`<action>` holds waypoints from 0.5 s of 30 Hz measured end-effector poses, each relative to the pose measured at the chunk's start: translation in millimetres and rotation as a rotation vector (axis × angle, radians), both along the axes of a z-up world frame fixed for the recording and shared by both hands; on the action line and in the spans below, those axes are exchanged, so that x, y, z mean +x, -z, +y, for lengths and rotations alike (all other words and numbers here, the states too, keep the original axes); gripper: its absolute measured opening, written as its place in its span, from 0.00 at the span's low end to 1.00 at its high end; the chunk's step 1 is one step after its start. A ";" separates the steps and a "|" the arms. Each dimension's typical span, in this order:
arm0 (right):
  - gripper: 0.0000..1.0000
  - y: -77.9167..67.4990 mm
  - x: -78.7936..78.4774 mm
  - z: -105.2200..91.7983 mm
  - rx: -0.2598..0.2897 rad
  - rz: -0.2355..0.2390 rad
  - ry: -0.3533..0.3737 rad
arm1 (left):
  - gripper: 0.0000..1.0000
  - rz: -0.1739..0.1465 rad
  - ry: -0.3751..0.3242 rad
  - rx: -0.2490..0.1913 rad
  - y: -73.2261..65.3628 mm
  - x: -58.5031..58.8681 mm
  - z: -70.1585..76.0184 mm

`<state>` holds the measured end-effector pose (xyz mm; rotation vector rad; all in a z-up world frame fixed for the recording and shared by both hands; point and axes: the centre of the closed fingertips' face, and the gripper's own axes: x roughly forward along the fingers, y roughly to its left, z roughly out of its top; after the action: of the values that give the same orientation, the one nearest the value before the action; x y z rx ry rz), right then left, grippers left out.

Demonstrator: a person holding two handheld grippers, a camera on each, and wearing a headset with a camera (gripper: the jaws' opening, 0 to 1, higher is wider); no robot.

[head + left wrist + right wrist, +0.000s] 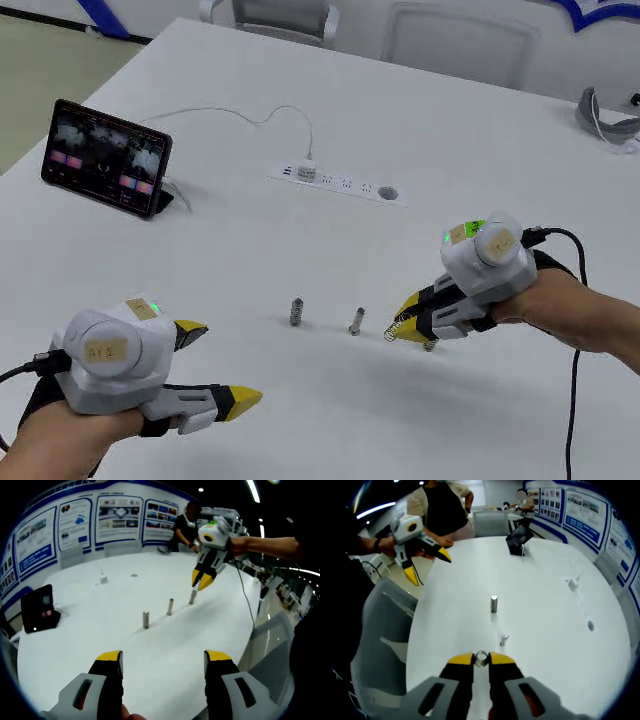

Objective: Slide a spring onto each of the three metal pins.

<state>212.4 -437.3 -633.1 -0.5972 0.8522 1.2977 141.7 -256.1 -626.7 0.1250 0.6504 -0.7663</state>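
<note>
Nearest the person, the left gripper [222, 363] hovered above the white table [330, 420] at the lower left. Its 2 yellow-tipped jaws were spread wide and empty. In the left gripper view, that same gripper [163, 656] faced the row of pins across bare tabletop.

Further out, 3 short metal pins stood upright in a line. The left pin [297, 312] wore a spring around its shaft. The middle pin [356, 320] stood just beside it and looked bare. The third pin [430, 345] sat under the right gripper [404, 320], mostly hidden by it.

The right gripper reached in from the right, with its jaws pinched tight on a small spring [389, 334]. In the right gripper view, the spring [481, 658] showed end-on as a ring between the yellow tips. It was held low over the table, next to the third pin. I could not tell whether it touched that pin.

Beyond the pins, a white power strip [335, 183] lay flat with a thin cable [250, 118] looping away from it. A tablet [105, 157] stood propped at the far left with its screen lit. 2 chairs [280, 15] stood at the table's far edge.
</note>
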 end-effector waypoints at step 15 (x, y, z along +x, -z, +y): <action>0.13 10.4 31.1 15.6 -0.025 -0.049 0.003 | 0.67 0.008 -0.019 -0.003 -1.4 -5.9 6.4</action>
<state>243.5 -421.7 -643.6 -0.6445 0.8299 1.2669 135.9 -249.6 -625.3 0.1127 0.6568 -0.7501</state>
